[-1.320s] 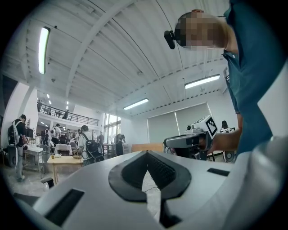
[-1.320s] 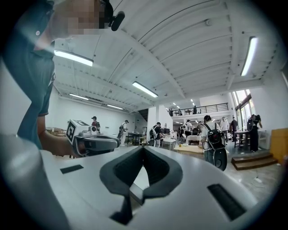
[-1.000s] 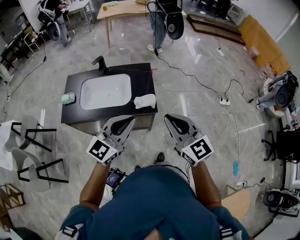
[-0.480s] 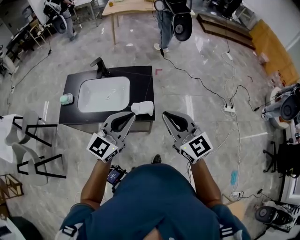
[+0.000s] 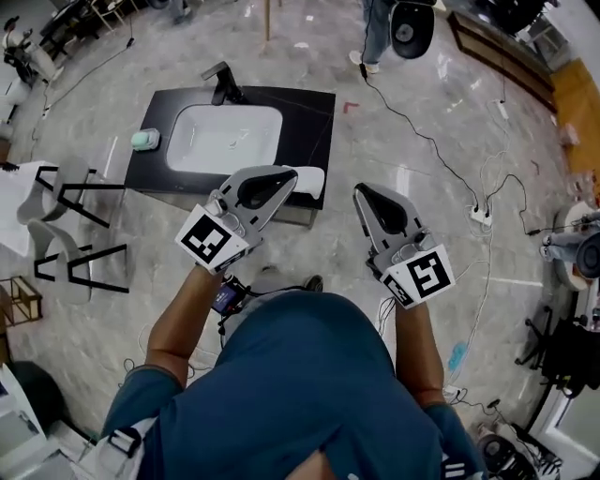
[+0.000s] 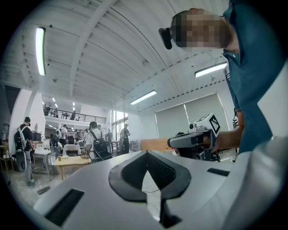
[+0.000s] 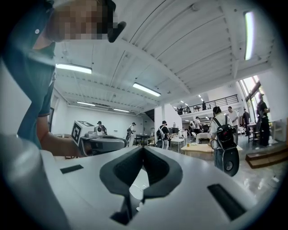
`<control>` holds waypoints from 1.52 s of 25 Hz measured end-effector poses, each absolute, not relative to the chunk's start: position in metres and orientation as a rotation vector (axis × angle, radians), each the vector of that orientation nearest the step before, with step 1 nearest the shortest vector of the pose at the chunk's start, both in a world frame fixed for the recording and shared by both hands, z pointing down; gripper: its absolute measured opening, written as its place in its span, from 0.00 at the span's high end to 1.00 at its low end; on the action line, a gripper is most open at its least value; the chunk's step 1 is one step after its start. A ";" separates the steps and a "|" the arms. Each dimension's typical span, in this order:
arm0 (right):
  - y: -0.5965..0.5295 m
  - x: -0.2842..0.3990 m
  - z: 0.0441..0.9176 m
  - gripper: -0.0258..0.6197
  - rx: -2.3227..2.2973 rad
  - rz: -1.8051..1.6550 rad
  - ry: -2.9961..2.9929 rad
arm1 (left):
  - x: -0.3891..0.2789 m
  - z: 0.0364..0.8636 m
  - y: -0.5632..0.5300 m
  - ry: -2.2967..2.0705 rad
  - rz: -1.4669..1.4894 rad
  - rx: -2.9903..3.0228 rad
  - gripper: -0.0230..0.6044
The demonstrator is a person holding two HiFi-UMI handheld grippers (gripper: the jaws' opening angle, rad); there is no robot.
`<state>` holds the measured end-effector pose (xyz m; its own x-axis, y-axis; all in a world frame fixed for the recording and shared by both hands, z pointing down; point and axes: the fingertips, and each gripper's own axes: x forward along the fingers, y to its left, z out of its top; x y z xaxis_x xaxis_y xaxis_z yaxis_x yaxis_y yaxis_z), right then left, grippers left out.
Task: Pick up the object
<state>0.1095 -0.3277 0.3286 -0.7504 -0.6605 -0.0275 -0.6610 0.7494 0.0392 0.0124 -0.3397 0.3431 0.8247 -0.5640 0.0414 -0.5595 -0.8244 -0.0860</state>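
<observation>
A black counter [image 5: 314, 117] with a white basin [image 5: 225, 141] and a black faucet [image 5: 223, 82] stands ahead of me on the floor. A white rolled object [image 5: 314, 180] lies at its front right corner, partly hidden behind my left gripper [image 5: 284, 174]. A small pale green object [image 5: 143, 140] sits on the counter left of the basin. The left gripper is shut and empty, held in the air over the counter's front edge. My right gripper [image 5: 364, 191] is also shut and empty, to the right of the counter above the floor. Both gripper views point up at the ceiling and the hall.
Two chairs [image 5: 56, 225] stand left of the counter. Cables [image 5: 441, 150] and a power strip [image 5: 480, 216] lie on the floor to the right. A person [image 5: 394, 23] stands beyond the counter. More equipment sits at the right edge [image 5: 586, 253].
I have come closer to the counter. Both grippers have moved forward and up, and the left one now covers part of the white object. Both stayed shut.
</observation>
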 end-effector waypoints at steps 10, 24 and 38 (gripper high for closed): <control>-0.361 0.091 0.339 0.94 -1.175 0.009 2.946 | -0.004 0.345 -0.384 0.838 -0.070 -2.950 0.96; -0.404 0.046 0.341 0.94 -1.332 0.029 2.917 | -0.048 0.343 -0.436 0.734 0.033 -2.992 0.96; -0.439 0.041 0.345 0.94 -1.335 0.034 2.915 | -0.050 0.356 -0.475 0.758 0.078 -3.008 0.96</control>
